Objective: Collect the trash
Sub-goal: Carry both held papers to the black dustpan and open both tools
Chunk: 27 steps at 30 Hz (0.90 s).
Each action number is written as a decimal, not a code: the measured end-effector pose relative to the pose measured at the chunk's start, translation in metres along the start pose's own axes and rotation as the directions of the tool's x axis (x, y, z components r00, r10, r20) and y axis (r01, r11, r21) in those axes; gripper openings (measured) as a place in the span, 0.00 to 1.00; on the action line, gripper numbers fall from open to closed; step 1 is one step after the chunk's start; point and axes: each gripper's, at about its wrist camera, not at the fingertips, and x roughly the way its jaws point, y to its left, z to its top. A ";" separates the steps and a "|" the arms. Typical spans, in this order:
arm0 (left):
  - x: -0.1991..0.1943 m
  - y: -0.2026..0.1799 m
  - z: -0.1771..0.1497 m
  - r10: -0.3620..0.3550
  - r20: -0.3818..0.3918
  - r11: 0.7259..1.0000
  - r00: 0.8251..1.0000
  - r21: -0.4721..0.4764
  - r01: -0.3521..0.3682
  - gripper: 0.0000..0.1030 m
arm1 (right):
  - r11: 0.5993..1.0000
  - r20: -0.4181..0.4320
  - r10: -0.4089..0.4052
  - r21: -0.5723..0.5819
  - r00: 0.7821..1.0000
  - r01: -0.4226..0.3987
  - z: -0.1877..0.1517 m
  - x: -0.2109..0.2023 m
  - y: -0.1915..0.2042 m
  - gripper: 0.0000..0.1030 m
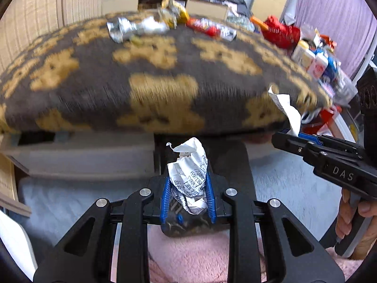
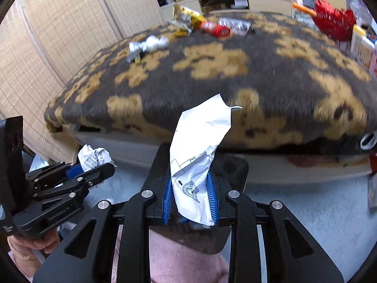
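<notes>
In the left wrist view my left gripper (image 1: 187, 176) is shut on a crumpled printed receipt (image 1: 188, 169) that stands up between its blue pads. From the right wrist view the same gripper (image 2: 94, 165) and receipt (image 2: 93, 156) show at the lower left. My right gripper (image 2: 191, 179) is shut on a creased white paper sheet (image 2: 200, 146) with a line drawing, which juts up past the fingertips. That gripper (image 1: 291, 136) and its paper (image 1: 286, 109) appear at the right of the left wrist view. Both hang in front of the near edge of a brown and tan blanket-covered table (image 1: 146, 87).
At the far side of the table lie a silver foil wrapper (image 1: 132, 28), yellow wrappers (image 2: 186, 17), a red packet (image 1: 207, 27) and a red basket (image 2: 334, 22). Bottles and cartons (image 1: 315, 63) crowd the right end. Pale floor (image 2: 306, 202) lies below. A woven screen (image 2: 47, 47) stands left.
</notes>
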 end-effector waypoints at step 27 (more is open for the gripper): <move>0.062 -0.013 -0.025 -0.029 -0.175 0.999 0.984 0.033 0.035 0.46 | 0.997 -0.131 -0.006 0.073 0.991 0.016 -0.013 0.060 -0.010 0.57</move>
